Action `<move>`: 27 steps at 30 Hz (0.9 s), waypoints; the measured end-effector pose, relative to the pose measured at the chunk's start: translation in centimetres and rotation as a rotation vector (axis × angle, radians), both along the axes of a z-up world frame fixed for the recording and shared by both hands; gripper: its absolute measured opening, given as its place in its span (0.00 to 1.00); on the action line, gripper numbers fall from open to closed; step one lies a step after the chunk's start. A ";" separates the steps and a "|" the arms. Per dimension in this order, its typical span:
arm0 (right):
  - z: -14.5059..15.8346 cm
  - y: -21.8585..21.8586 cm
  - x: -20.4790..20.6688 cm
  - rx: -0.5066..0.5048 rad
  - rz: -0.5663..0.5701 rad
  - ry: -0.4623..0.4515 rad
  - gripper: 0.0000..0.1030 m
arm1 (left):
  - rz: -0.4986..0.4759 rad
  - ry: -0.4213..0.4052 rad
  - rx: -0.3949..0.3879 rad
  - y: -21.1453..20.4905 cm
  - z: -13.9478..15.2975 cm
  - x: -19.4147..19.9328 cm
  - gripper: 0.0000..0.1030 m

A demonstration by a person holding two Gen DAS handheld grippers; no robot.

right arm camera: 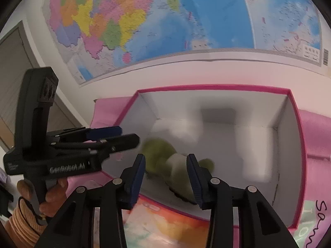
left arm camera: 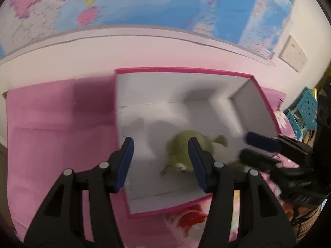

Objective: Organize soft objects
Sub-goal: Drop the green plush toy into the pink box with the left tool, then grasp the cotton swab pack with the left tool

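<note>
A green and white plush toy (left arm camera: 182, 150) lies blurred on the floor of a pink-rimmed box with a white inside (left arm camera: 165, 86). It also shows in the right wrist view (right arm camera: 165, 157), in the same box (right arm camera: 289, 144). My left gripper (left arm camera: 160, 161) is open and empty above the box's near left corner, beside the toy. My right gripper (right arm camera: 165, 177) is open and empty over the box's near edge, with the toy seen between its fingers. The right gripper shows at the box's right side in the left wrist view (left arm camera: 248, 146). The left gripper shows in the right wrist view (right arm camera: 128, 136).
The box rests on a pink bedcover (left arm camera: 51, 134) with a printed pattern (right arm camera: 165, 227) in front. A wall map (right arm camera: 186, 20) hangs behind. A teal perforated basket (left arm camera: 306, 107) stands at the right. A door (right arm camera: 16, 72) is at the left.
</note>
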State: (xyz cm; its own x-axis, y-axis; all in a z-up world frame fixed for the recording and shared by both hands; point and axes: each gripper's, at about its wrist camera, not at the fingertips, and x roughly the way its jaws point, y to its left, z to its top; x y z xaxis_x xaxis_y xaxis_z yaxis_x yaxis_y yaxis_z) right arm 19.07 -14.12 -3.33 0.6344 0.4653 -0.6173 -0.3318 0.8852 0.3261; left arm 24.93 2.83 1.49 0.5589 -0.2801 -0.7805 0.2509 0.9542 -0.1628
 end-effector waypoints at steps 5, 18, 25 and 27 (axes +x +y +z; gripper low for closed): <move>1.2 -2.4 -2.8 0.029 -0.019 -0.041 0.44 | -0.006 -0.050 -0.058 2.7 2.5 -2.9 0.53; -1.1 -1.8 -16.3 0.026 0.224 0.055 0.72 | -0.026 -0.152 -0.046 6.2 3.4 -17.5 0.76; -5.6 -0.2 -18.8 -0.058 0.238 0.188 0.71 | -0.096 -0.085 -0.012 4.1 -0.3 -21.7 0.76; -6.2 0.4 -18.6 -0.067 0.244 0.204 0.69 | -0.103 -0.065 -0.018 3.8 -1.0 -22.1 0.76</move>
